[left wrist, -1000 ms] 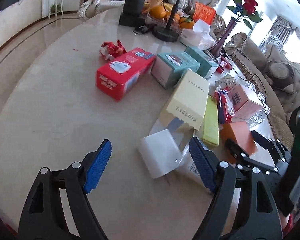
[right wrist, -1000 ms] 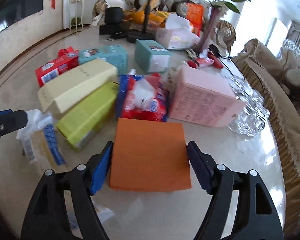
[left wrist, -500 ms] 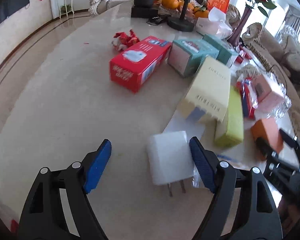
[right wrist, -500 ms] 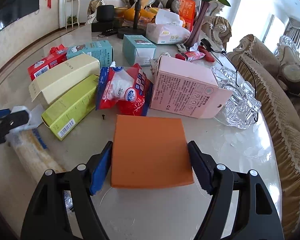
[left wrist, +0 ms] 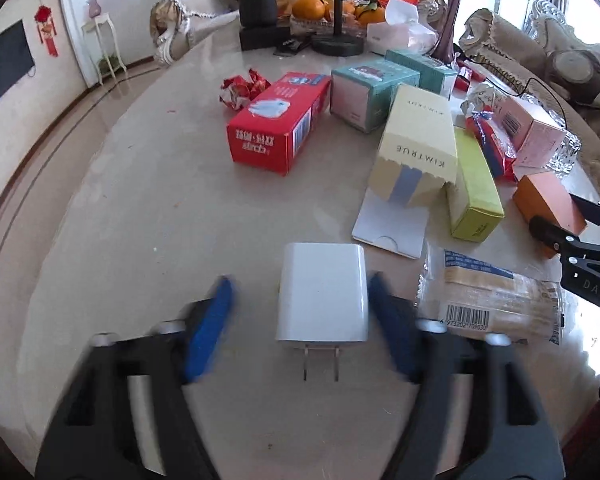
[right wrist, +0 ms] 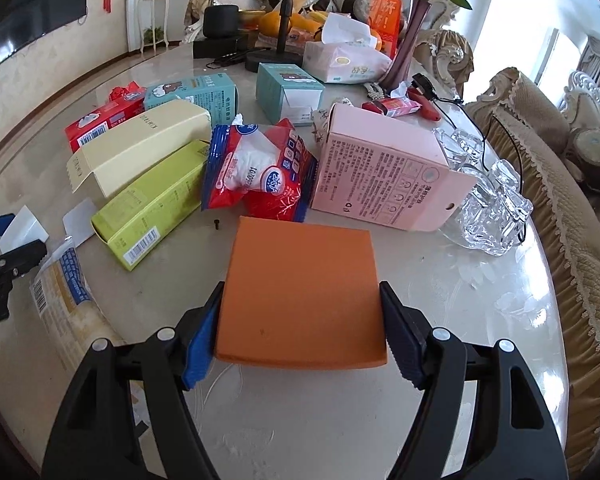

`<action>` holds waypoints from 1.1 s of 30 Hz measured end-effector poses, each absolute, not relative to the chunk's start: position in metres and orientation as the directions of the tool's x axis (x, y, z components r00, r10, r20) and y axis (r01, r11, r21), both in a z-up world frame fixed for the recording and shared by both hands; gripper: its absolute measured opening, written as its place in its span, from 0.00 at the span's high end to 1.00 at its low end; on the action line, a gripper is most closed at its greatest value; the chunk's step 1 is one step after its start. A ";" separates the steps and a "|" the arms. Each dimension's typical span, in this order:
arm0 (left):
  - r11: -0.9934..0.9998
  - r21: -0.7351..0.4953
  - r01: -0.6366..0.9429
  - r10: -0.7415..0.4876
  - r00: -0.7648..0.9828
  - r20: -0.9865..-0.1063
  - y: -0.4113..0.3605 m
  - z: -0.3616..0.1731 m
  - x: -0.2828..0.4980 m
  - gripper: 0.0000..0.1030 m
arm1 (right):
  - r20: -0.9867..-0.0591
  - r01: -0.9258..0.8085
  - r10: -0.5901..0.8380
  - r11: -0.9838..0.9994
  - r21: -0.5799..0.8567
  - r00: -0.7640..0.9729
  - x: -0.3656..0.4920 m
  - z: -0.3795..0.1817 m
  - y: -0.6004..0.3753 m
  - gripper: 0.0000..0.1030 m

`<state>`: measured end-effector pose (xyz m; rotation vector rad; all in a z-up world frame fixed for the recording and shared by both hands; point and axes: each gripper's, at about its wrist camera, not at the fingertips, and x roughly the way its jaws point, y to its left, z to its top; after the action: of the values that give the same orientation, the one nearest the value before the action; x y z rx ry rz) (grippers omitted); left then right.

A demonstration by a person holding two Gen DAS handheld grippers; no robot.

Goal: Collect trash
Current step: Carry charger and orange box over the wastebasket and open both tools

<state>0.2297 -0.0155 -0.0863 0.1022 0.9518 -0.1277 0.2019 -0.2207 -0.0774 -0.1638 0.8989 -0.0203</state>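
Fingers first: the left gripper [left wrist: 300, 330] has just been closing on the small white plastic plug adapter [left wrist: 322, 293] lying flat on the glossy beige marble surface [left wrist: 140, 208]. Right blue pad touches its side; the left pad is motion-blurred with a gap showing, so no full pinch yet. Prongs point back toward the gripper.

The right gripper [right wrist: 298, 334] pinches the flat orange square box [right wrist: 302, 292], one pad on each side edge, front edge resting on the surface.

Judgement on the step in hand: the adapter shell is smooth, hard and round-cornered, and marble gives no friction, so one-sided contact can skate it sideways. Centre the fingers so both pads land together on the flat side faces, ahead of the prongs, then lift straight.

Materials nearby:
- crinkly clear plastic snack wrapper with a barcode [left wrist: 496, 304], just right of the adapter; keep the right finger off it
- white card sheet [left wrist: 392, 224], beyond the adapter
- pale yellow cardboard carton [left wrist: 420, 140] and lime green carton [left wrist: 474, 192], rigid, matte
- red cardboard box [left wrist: 278, 124], farther off
- soft red-and-blue plastic pouch [right wrist: 260, 168], crumpled
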 end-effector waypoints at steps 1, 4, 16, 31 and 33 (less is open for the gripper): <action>0.988 0.043 0.146 -0.049 0.573 -0.818 -0.016 -0.085 0.229 0.63 | -0.777 -0.044 -0.072 0.991 -0.128 0.625 0.199 -0.076 -0.222 0.33; 0.988 -0.006 0.153 -0.092 0.560 -0.823 -0.012 -0.083 0.227 0.63 | -0.763 -0.042 -0.029 0.996 -0.074 0.646 0.187 -0.070 -0.225 0.33; 0.963 -0.103 0.248 -0.242 0.630 -0.738 0.019 -0.041 0.123 0.63 | -0.657 -0.147 0.222 0.975 0.169 0.720 0.063 -0.019 -0.225 0.33; 0.885 -0.181 0.430 -0.290 0.205 -0.935 -0.018 -0.199 -0.002 0.63 | -0.911 -0.115 0.278 0.960 0.255 0.305 -0.040 -0.184 -0.180 0.33; 0.886 -0.178 0.429 -0.268 0.159 -0.950 -0.024 -0.218 0.003 0.63 | -0.925 -0.109 0.257 0.966 0.236 0.280 -0.035 -0.197 -0.178 0.33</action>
<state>0.0028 -0.0239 -0.2184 0.1445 1.3211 -0.5001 -0.0349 -0.1775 -0.1972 0.1353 1.2647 0.2464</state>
